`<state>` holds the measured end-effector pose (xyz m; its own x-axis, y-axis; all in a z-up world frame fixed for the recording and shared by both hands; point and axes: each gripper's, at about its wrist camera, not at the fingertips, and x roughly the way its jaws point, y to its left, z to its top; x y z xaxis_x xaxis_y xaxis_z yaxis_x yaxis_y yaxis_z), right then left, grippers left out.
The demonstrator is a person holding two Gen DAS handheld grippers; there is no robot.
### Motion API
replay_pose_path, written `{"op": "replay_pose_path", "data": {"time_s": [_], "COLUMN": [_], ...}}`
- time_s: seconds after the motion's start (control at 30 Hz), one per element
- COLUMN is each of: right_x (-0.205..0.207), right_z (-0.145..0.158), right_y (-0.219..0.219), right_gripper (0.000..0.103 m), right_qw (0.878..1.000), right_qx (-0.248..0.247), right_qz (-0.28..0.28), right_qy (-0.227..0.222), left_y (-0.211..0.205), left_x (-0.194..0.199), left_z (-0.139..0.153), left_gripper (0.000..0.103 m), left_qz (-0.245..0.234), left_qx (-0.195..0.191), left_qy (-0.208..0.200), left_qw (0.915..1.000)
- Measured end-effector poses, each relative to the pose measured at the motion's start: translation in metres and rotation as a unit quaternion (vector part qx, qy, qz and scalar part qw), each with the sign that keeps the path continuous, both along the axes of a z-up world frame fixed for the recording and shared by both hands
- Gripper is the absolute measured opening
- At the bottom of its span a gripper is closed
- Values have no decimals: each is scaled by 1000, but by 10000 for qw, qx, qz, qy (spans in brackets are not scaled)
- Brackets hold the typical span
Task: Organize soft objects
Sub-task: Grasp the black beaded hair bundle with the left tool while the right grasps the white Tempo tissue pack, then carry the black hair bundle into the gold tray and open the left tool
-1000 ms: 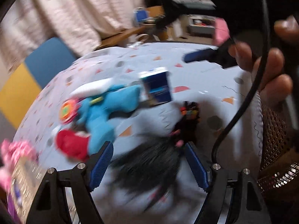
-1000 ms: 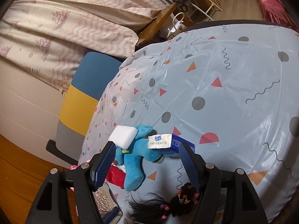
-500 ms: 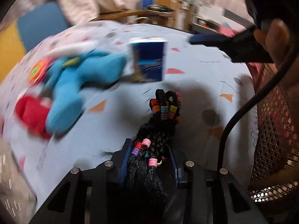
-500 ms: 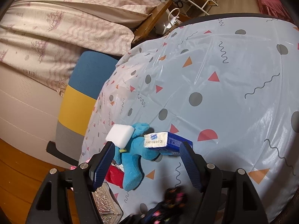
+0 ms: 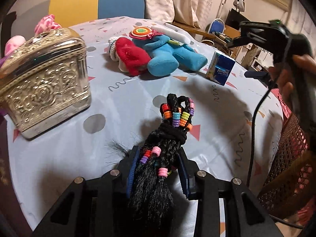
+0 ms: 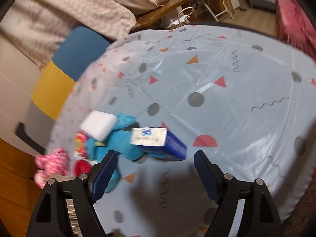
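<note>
Lower centre: left gripper (image 5: 158, 169) clamped on beaded hairpiece (image 5: 169, 136); right gripper (image 6: 154, 169) spread, empty. Next, probably the mesh basket (image 5: 286, 169).

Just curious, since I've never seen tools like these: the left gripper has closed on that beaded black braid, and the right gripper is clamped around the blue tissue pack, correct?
Not quite. The left gripper is indeed shut on the beaded black braid, but the right gripper holds nothing: in the right wrist view its jaws stand wide open, above the table, with the blue tissue pack lying beyond them, untouched.
</note>
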<state>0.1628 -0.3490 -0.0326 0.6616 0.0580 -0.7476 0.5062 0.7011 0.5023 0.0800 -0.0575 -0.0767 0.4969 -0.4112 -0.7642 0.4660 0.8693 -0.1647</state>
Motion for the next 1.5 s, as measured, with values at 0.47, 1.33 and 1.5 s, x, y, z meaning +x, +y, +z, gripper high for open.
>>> {"op": "replay_pose_path", "data": {"time_s": [0.47,1.33,1.5], "right_x": [60,61,61], "right_z": [-19,-18,-18], "right_y": [23,39,39], "right_gripper": [55,52,52], "right_qw": [9858,9748,9746], "right_qx": [-1304,-1780,-1783], "right_qz": [438,737,742], "right_qy": [967,1126,1131], "left_y": [14,96,165], "left_x": [-11,-49,-60], "left_z": [-6,96,129], "left_gripper": [37,36,36], "left_qz": [192,1240,2063], "left_qx": [-440,-924,-1213], "left_qy": [-182,-302,-475], "left_qw": [9987,9875,9698]}}
